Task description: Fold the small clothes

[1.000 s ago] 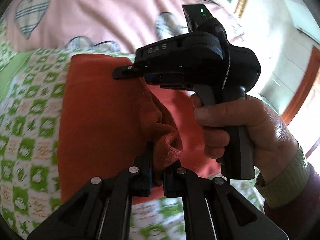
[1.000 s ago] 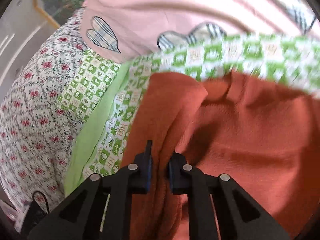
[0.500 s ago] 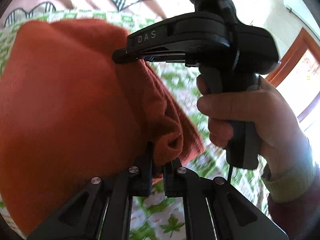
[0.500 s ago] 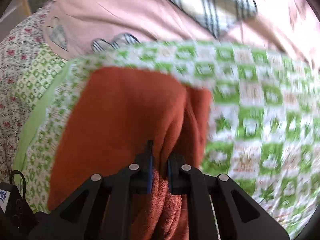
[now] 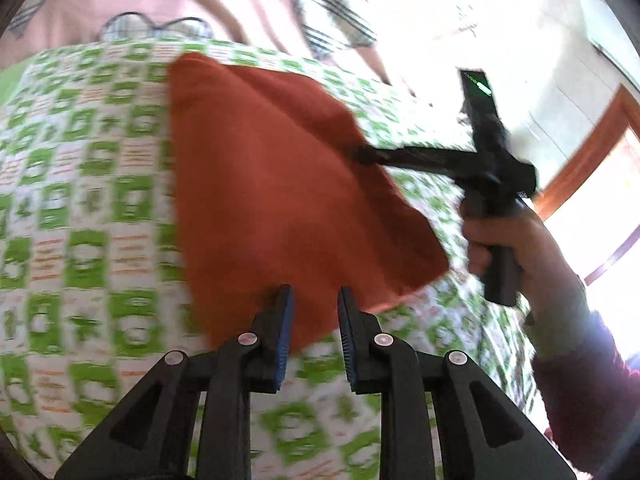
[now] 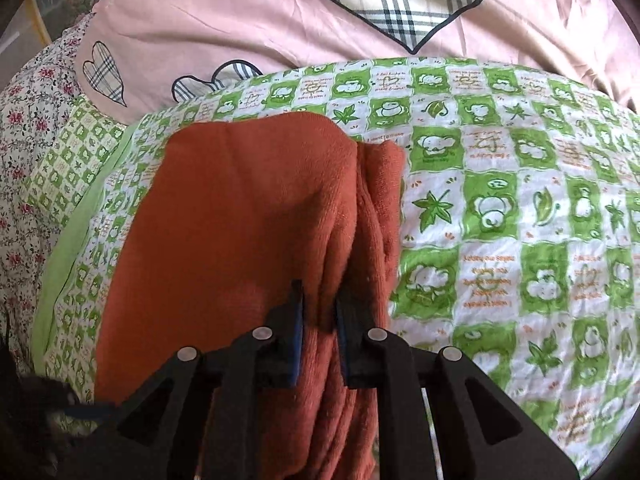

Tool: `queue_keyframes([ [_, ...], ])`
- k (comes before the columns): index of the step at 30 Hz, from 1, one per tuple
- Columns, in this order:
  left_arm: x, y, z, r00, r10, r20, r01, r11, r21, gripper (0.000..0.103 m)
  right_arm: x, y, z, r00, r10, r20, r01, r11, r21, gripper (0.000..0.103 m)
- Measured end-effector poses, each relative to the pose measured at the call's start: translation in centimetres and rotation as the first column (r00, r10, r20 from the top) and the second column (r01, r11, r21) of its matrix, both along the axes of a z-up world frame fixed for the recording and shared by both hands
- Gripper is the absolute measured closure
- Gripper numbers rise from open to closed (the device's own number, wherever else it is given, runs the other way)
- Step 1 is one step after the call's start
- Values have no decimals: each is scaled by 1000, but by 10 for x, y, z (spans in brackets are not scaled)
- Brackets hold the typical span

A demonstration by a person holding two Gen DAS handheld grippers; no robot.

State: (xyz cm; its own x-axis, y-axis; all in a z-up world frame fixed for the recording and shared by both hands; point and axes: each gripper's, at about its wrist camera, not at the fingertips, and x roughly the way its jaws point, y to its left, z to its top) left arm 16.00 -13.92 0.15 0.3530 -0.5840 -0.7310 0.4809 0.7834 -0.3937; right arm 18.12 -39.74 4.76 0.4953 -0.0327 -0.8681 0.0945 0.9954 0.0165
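The orange-red garment point(image 5: 276, 184) lies folded on the green-and-white checked sheet point(image 5: 80, 208), its doubled edges stacked along one side in the right wrist view point(image 6: 240, 220).

The left gripper point(image 5: 314, 320) hangs over the garment's near edge; its jaws have just been opening and now stand a little apart, with the cloth showing in the gap but the pads not pressing on it.

The right gripper point(image 6: 319, 320) has a ridge of the folded cloth between its narrowly parted jaws, which have just been opening slightly; whether the pads press on it cannot be told. In the left wrist view its tips point(image 5: 362, 155) meet the garment's far edge, and a hand point(image 5: 516, 240) holds its handle.

A pink quilt point(image 6: 240, 12) with plaid hearts lies beyond the sheet.
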Motion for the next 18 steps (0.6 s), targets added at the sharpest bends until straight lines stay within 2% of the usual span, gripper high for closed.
queue_keyframes([
  [1, 3, 4, -1, 1000, 9, -2, -9, 1000, 2, 81, -2, 0, 1, 1000, -3, 1, 3, 1000, -2, 83],
  [5, 22, 7, -11, 998, 38, -52, -39, 999, -16, 80, -10, -1, 4, 1000, -23, 6, 23, 1000, 4, 60],
  [8, 34, 6, -10, 995, 41, -87, -43, 999, -18, 80, -12, -5, 3, 999, -39, 2, 39, 999, 15, 58],
  [9, 27, 7, -9, 995, 39, -95, -42, 999, -22, 80, -13, -7, 2, 999, -47, 1, 47, 999, 13, 58],
  [11, 26, 11, -1, 996, 50, -76, -53, 998, -38, 79, -15, -12, 2, 998, -60, 2, 60, 998, 17, 57],
  [12, 25, 13, 3, 997, 55, -57, -56, 998, -28, 73, -16, -14, 2, 998, -63, 5, 63, 998, 24, 56],
  [13, 23, 14, 9, 998, 66, -24, -66, 998, -3, 56, -17, -15, 2, 998, -66, 8, 66, 997, 30, 55],
  [14, 24, 16, 11, 996, 93, 12, -94, 995, 33, 49, -17, -15, 2, 998, -67, 10, 67, 997, 29, 54],
  [16, 34, 18, 10, 989, 143, 25, -145, 987, 70, 46, -17, -15, 1, 998, -67, 11, 67, 998, 23, 50],
  [18, 50, 22, 7, 983, 186, -10, -184, 980, 72, 46, -16, -14, -1, 998, -69, 7, 68, 997, 30, 49],
])
